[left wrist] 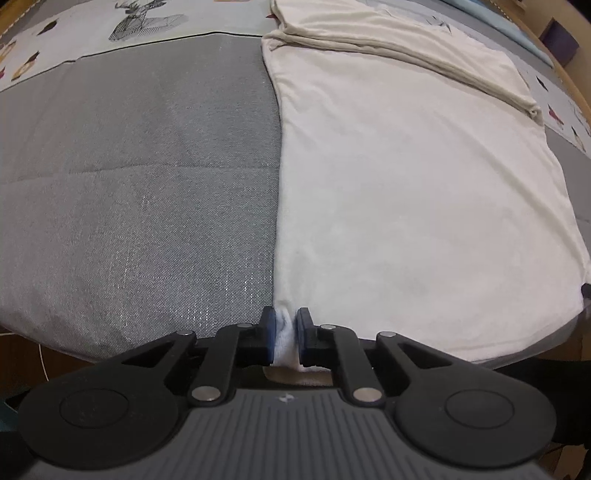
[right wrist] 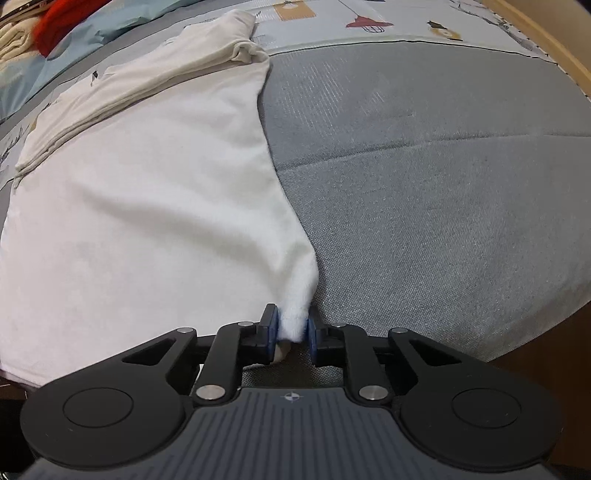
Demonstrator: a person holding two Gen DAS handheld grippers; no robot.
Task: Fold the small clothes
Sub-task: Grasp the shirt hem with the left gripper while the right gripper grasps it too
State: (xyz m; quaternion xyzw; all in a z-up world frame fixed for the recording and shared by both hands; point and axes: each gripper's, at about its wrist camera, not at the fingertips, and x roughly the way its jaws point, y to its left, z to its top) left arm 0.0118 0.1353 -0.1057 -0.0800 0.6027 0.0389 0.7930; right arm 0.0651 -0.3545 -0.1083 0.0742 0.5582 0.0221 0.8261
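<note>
Right, both grips are on: my left gripper (left wrist: 284,334) has its blue pads pinching the near left corner of the white garment (left wrist: 406,192), and my right gripper (right wrist: 291,330) is pinching the near right corner of the same cloth (right wrist: 147,206), a little bunch of white fabric squeezed between the pads. The garment lies spread flat on the grey bed cover (left wrist: 140,177), its hem along the near edge of the bed, its far end already doubled over into a thick cream fold (left wrist: 406,48) toward the patterned part of the bedding (left wrist: 110,33). So I reckon this is the start of the lengthwise fold: corners secured, cloth not yet lifted. Next, I think, both hands need to rise together, keep the hem taut between them, and carry it away toward that far fold, landing edge on edge. Uneven lift would skew the crease, and a thin pinch could slip.
</note>
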